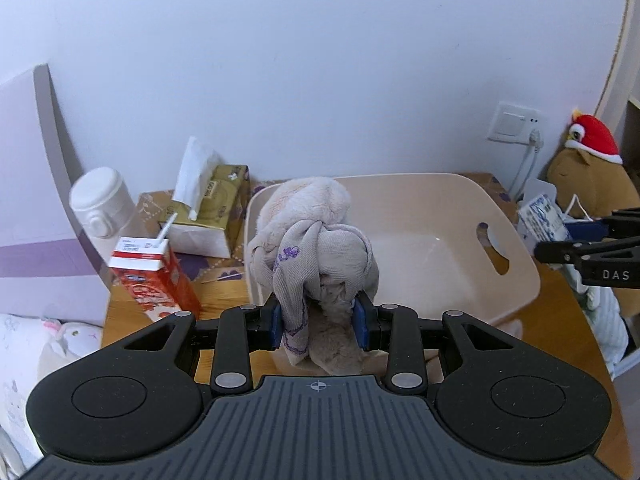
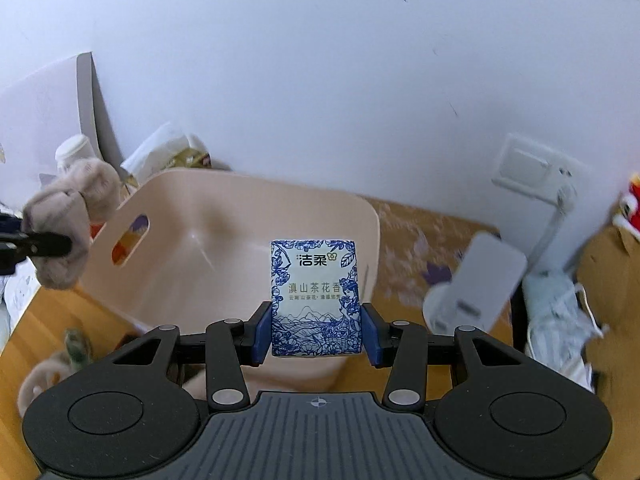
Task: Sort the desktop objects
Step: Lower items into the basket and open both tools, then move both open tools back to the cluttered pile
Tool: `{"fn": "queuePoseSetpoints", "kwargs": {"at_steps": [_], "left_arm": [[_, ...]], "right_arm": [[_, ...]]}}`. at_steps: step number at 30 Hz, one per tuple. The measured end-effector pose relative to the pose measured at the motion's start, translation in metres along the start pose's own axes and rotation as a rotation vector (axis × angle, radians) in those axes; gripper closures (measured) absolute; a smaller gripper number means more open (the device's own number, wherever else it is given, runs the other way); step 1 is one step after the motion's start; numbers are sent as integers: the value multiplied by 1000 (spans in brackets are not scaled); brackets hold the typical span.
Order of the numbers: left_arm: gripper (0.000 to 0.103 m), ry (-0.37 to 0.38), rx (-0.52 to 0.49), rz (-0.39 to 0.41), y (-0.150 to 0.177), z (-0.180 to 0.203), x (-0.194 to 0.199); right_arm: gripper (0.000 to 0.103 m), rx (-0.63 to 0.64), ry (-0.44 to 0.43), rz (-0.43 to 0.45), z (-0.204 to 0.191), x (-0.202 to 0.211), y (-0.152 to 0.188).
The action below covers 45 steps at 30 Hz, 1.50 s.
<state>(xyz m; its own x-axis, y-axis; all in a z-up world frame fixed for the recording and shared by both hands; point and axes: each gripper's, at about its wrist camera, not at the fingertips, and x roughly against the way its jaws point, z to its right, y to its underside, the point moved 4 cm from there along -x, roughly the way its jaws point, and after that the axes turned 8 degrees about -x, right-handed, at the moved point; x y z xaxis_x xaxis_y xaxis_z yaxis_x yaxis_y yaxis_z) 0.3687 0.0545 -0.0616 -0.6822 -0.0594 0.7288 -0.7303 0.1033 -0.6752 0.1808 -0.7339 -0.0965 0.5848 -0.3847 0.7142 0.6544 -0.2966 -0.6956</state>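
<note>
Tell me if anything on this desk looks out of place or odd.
Mainly the red drink carton: it stands at the desk's left edge, opened, with its straw in, so it could spill if knocked. The bin is empty.

I see beige plush bundle [image 1: 316, 236], purple-stitched cloth draped over, raised at bin's left rim | blue-white tissue pack [image 2: 314, 300] upright, before near rim | cream bin [image 1: 420, 216] empty, centre.

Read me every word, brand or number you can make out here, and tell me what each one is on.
"洁柔": top of the blue-and-white tissue pack.
"滇山茶花香": middle of the same pack; the smaller line beneath is too small to read.
"DAS": the right claw at the picture's edge, cut off.
Red drink carton: label too small.
Gold tissue box: print too blurred.
</note>
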Motion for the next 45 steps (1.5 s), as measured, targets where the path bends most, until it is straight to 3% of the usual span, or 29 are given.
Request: {"fn": "queuePoseSetpoints", "kwargs": {"at_steps": [5, 14, 21, 23, 27, 32, 36, 40, 45], "left_arm": [[69, 1, 7, -63, -7, 13, -34], [69, -20, 7, -210, -6, 35, -95], [67, -16, 10, -272, -1, 43, -111], [61, -20, 7, -283, 2, 44, -113], [57, 2, 31, -302, 5, 45, -118], [30, -18, 37, -257, 1, 44, -104], [25, -65, 35, -183, -5, 41, -82], [22, -64, 50, -146, -7, 36, -61], [20, -78, 43, -132, 6, 30, -35]], "right_arm": [[60, 1, -26, -3, -2, -26, -12], [60, -57, -77, -98, -2, -80, -6], [60, -11, -85, -149, -12, -98, 4], [60, 0, -76, -158, -15, -100, 8], [43, -47, -51, -153, -16, -96, 14], [31, -84, -16, -129, -13, -82, 20], [16, -127, 7, -91, -11, -61, 21], [5, -143, 25, -58, -16, -42, 22], [0, -148, 38, -8, -24, -19, 29]]}}
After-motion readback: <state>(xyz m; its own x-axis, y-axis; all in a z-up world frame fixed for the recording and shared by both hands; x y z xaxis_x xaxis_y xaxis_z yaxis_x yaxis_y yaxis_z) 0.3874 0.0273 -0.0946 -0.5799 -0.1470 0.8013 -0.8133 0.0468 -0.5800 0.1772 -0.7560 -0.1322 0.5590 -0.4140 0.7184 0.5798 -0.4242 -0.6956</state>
